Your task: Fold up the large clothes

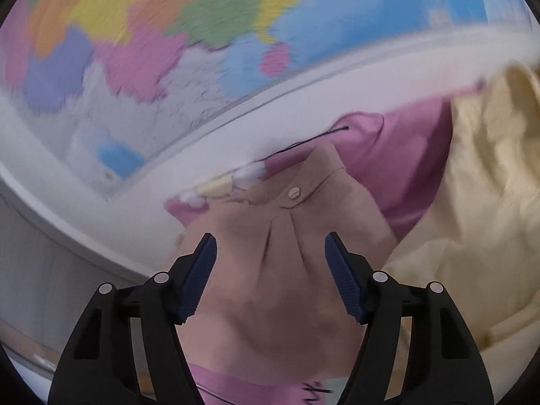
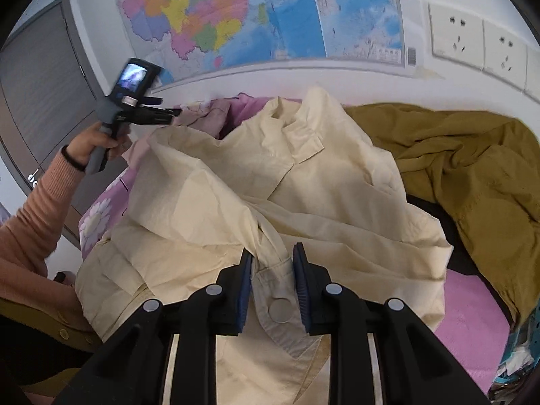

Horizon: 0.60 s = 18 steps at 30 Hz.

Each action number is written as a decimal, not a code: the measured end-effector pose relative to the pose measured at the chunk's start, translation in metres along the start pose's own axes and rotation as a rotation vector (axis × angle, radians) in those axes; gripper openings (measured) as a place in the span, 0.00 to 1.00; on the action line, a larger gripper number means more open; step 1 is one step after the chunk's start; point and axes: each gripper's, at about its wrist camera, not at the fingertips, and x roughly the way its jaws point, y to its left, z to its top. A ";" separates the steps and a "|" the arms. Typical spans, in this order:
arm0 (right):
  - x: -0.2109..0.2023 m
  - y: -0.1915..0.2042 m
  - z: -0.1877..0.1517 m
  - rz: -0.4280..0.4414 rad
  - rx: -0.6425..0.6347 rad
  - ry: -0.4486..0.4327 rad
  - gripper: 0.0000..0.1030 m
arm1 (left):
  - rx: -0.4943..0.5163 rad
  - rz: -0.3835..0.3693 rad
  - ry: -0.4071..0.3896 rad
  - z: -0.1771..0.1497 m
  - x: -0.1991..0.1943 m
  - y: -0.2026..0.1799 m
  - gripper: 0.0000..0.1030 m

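Note:
A large cream jacket [image 2: 303, 182] lies crumpled on a pink flowered sheet [image 2: 469, 307]. My right gripper [image 2: 272, 253] is shut on a cream cuff [image 2: 273, 290] with a round snap at the near edge. My left gripper [image 1: 270, 243] has its jaws wide apart around a dusty pink sleeve cuff [image 1: 287, 236] with a button, near the wall. In the right wrist view the left gripper [image 2: 175, 113] sits at the far left with its tips at that pinkish cloth [image 2: 202, 116]. The cream jacket also shows in the left wrist view [image 1: 479, 202].
An olive-brown garment [image 2: 472, 168] lies crumpled at the right, partly under the cream jacket. A coloured map [image 2: 256, 17] hangs on the white wall behind, with wall sockets [image 2: 479, 37] at the right. A grey door [image 2: 40, 101] stands at the left.

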 end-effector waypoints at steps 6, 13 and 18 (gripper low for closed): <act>0.033 -0.030 0.008 0.057 0.083 0.063 0.24 | 0.006 -0.407 -0.153 -0.048 -0.070 -0.013 0.82; 0.049 -0.046 0.007 0.079 0.119 0.125 0.28 | 0.201 -0.575 -0.092 -0.092 -0.063 -0.088 0.83; 0.062 -0.051 0.025 0.042 0.106 0.141 0.31 | 0.067 -0.556 0.075 -0.079 0.004 -0.092 0.64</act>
